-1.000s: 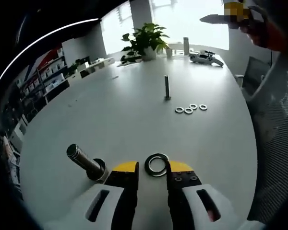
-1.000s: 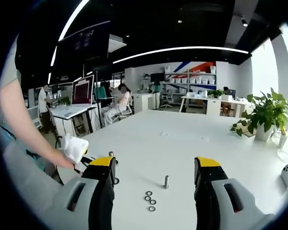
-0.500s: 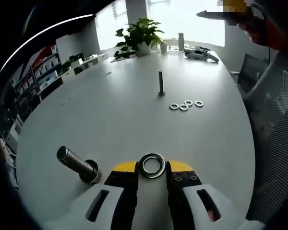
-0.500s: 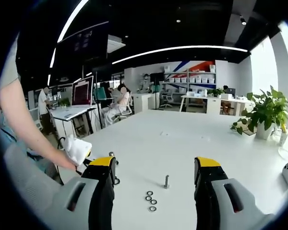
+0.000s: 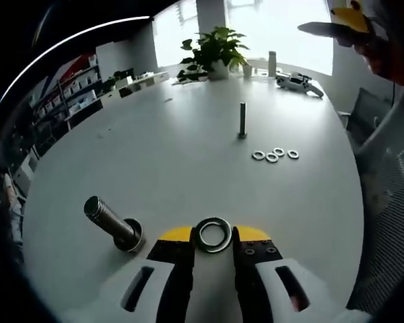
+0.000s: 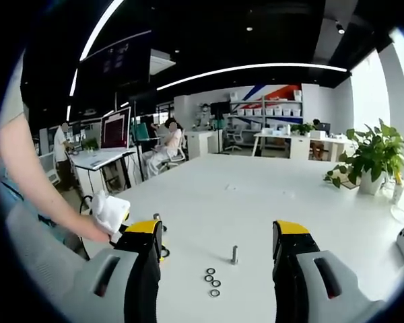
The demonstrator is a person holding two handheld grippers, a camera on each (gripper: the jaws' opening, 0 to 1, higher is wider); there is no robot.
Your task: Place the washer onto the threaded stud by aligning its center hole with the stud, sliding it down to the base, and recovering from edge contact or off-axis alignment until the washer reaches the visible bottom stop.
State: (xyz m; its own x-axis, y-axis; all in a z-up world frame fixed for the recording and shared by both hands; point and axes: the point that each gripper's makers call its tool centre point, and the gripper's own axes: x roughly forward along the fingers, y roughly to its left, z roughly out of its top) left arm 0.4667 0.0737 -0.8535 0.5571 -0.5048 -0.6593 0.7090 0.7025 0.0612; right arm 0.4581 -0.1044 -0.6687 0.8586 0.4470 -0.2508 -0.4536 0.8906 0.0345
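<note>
Steel washer (image 5: 213, 234) sits pinched between the yellow tips of the left claw (image 5: 213, 237), lifted off the white table (image 5: 161, 168), in the left gripper view. The threaded stud (image 5: 112, 223) stands just left of the washer, leaning away from it on its round base. Judged step: carry to the stud, hole not yet over its tip. The next move calls for shifting the washer left, above the stud top, and matching its lean before lowering. A second, slimmer stud (image 5: 242, 121) and three spare washers (image 5: 275, 155) lie well beyond the washer, out of the path.

In the right gripper view, the right claw (image 6: 215, 235) hangs wide and empty above the table. The spare washers (image 6: 211, 282) and slim stud (image 6: 234, 254) lie between its jaws. A person's hand (image 6: 87, 225) holds the left claw beside them.
</note>
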